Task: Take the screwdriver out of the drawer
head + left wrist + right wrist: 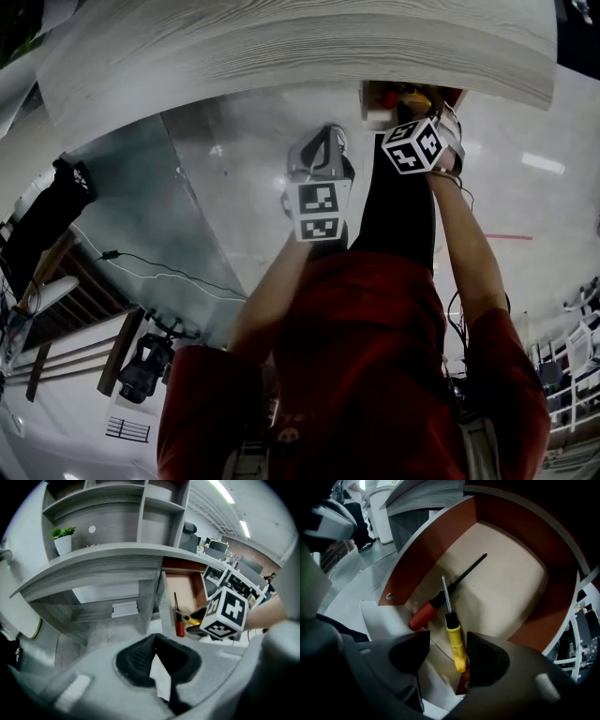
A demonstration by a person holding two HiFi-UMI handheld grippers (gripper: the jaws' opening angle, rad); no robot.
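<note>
The drawer (pixel 511 583) stands pulled out under the grey desk (pixel 281 47), with a pale floor and red-brown walls. Two screwdrivers lie in it. The yellow-handled screwdriver (pixel 454 639) points its shaft into the drawer, and the red-handled screwdriver (pixel 424 615) crosses behind it with a long black shaft. My right gripper (pixel 447 649) is open, its fingers on either side of the yellow handle, which lies close to the right finger. My left gripper (pixel 154 651) is shut on nothing and hangs left of the drawer (pixel 187 590), off the desk's front.
A potted plant (pixel 63 538) sits on the desk below a shelf unit (pixel 140 508). A desk leg panel (pixel 147 604) stands just left of the drawer. An office chair base (pixel 141 366) and a thin cable (pixel 159 272) lie on the floor at left.
</note>
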